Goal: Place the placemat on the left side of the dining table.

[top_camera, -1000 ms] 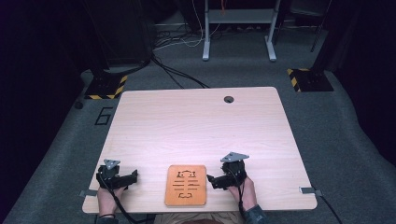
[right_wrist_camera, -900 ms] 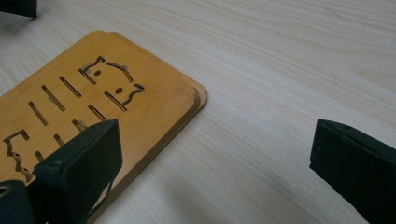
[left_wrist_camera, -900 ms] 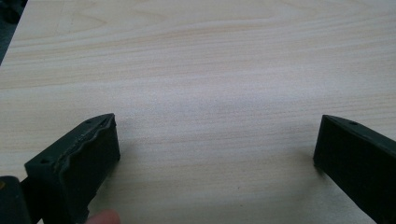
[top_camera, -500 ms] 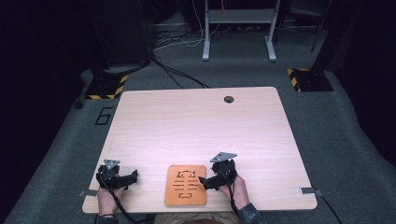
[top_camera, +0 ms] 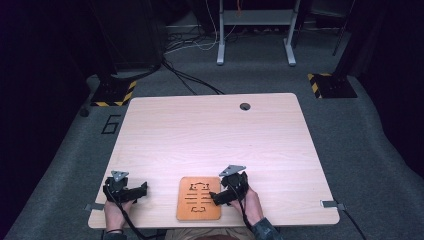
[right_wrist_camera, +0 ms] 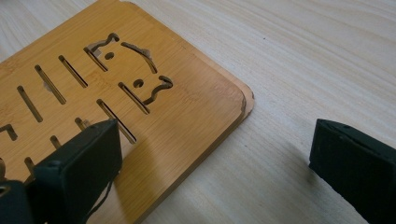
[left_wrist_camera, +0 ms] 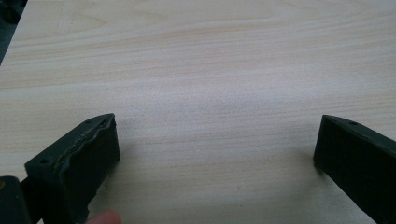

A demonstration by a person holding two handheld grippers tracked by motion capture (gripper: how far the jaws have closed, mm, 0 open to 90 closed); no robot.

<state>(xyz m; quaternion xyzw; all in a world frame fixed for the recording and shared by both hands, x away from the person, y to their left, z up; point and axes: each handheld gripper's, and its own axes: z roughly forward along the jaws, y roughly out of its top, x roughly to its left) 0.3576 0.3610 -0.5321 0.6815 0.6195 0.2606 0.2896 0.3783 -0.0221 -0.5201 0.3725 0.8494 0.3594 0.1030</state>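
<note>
Right gripper (top_camera: 216,196) has shifted onto bamboo board (top_camera: 198,198), fingers apart.

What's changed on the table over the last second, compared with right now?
The right gripper has moved in toward the wooden board, from just off its right side to its right edge; its jaws stand open, one over the board and one over the table. Nothing has been gripped. The left gripper, open, and the board have stayed where they were.
</note>
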